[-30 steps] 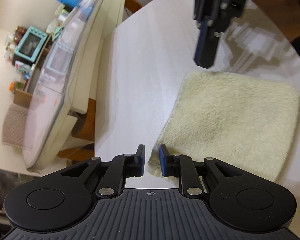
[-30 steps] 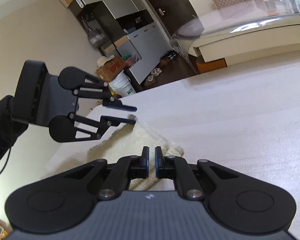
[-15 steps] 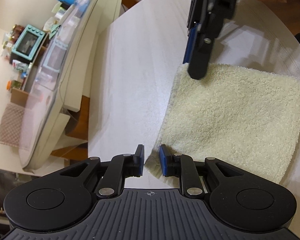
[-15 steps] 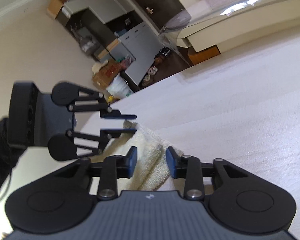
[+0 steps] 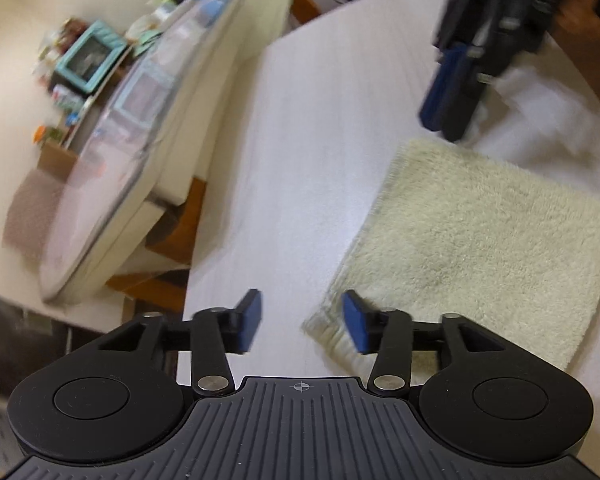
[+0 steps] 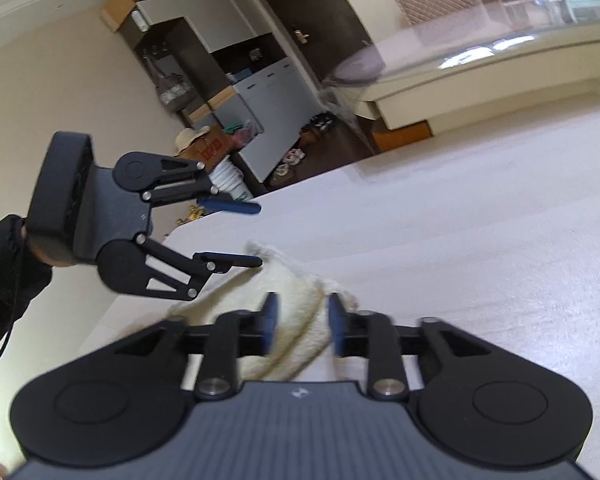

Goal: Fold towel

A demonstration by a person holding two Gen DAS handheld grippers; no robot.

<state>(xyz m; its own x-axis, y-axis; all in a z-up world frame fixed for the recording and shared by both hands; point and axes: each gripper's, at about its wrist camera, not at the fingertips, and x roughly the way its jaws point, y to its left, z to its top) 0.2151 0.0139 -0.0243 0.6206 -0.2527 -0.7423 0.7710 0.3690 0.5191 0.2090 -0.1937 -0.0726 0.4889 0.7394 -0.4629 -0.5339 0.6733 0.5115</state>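
A cream towel (image 5: pixel 484 232) lies folded flat in a square on the pale table (image 5: pixel 300 140). My left gripper (image 5: pixel 300 326) is open and empty just above the towel's near left corner. My right gripper shows in the left wrist view (image 5: pixel 448 100), raised above the towel's far left corner. In the right wrist view the right gripper (image 6: pixel 300 330) is open above the folded towel edge (image 6: pixel 296 316), holding nothing. The left gripper shows there too (image 6: pixel 256 234), open beside the towel's other corner.
A glass-topped counter (image 5: pixel 148 128) with a teal toy oven (image 5: pixel 88 60) stands beyond the table's left edge. In the right wrist view there are cabinets (image 6: pixel 228 64), boxes and a dark door (image 6: pixel 308 28) behind the table's far edge.
Both grippers have opened and let go of the towel corners. The left jaws widened in the last half second. The right gripper lifted off the towel's far corner.
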